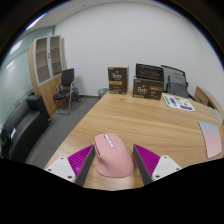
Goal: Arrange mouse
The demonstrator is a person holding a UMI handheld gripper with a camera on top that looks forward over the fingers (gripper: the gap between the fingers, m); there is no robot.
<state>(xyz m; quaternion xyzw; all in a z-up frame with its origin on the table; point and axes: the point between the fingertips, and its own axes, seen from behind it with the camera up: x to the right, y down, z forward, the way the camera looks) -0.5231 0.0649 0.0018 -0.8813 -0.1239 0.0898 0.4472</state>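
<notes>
A pink computer mouse [110, 157] lies on the wooden table [150, 125], its front pointing away from me. My gripper [113, 150] is low over the table with the mouse standing between its two fingers. The left finger [82, 160] is close to the mouse's side. A thin strip of wood shows between the mouse and the right finger [145, 160]. The fingers are open around the mouse, and it rests on the table.
Two dark printed boxes [118, 80] [148, 88] stand at the table's far side, with papers [180, 102] to their right. A pink flat sheet [211, 138] lies at the right edge. Office chairs [66, 88] [22, 130] stand left of the table, and a shelf unit [45, 60] stands behind them.
</notes>
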